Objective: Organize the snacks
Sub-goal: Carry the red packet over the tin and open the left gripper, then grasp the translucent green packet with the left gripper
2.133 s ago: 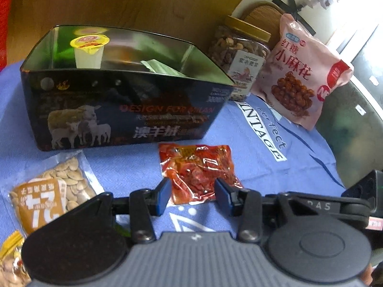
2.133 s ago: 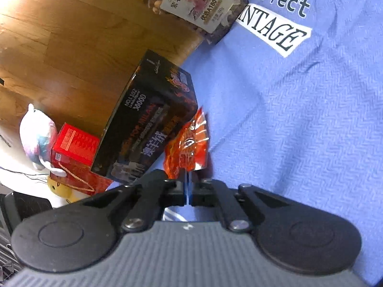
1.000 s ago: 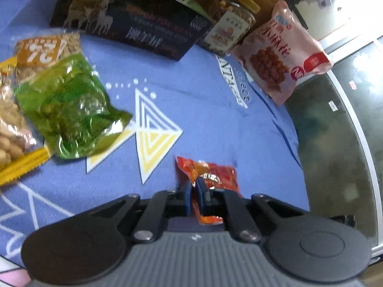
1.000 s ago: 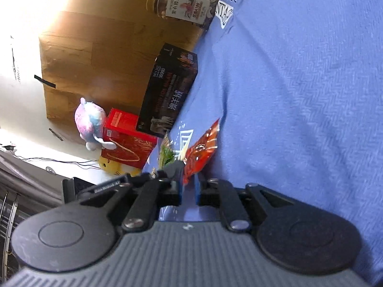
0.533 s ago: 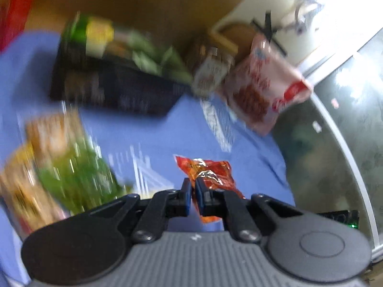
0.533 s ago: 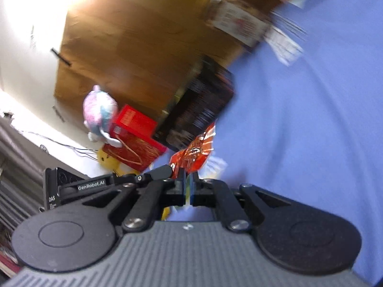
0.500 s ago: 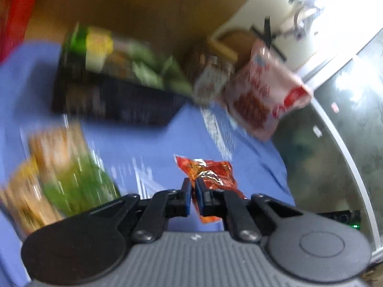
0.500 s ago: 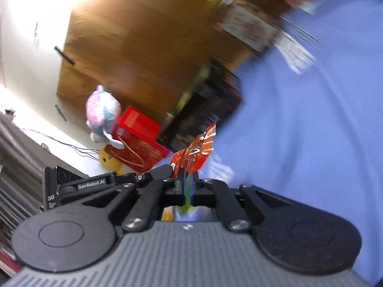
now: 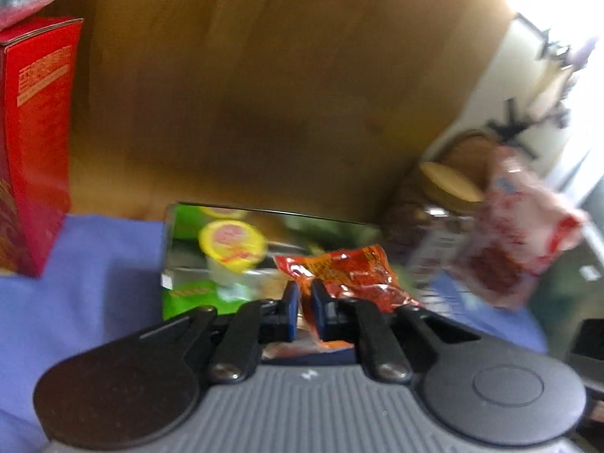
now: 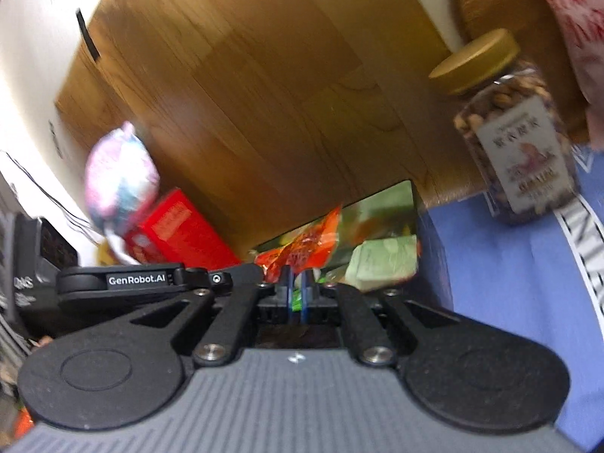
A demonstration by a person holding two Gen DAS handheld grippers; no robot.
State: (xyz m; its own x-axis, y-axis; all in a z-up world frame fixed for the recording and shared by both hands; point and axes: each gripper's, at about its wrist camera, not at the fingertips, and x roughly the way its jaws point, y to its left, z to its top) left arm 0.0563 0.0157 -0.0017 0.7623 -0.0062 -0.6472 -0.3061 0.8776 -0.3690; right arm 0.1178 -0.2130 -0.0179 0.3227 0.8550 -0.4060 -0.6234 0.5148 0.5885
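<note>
A red-orange snack packet [image 9: 355,271] is pinched at one edge by my left gripper [image 9: 304,302] and held over the open metal tin [image 9: 177,249]. The same packet [image 10: 302,247] is pinched from the other side by my right gripper [image 10: 296,290], which is also shut on it. The tin [image 10: 409,204] holds a yellow-lidded jelly cup [image 9: 230,243] and green packets [image 10: 381,262]. The left gripper's body [image 10: 136,279] shows in the right wrist view.
A nut jar with a gold lid [image 10: 517,139] and a pink snack bag [image 9: 517,226] stand right of the tin. A red box [image 9: 34,143] stands to its left, with a plush toy [image 10: 120,173] by it. Blue cloth [image 9: 75,283] covers the table. Wooden panel behind.
Both grippers have carried the red packet from low over the cloth up to above the open tin. The views have swung toward the tin and the wooden panel.
</note>
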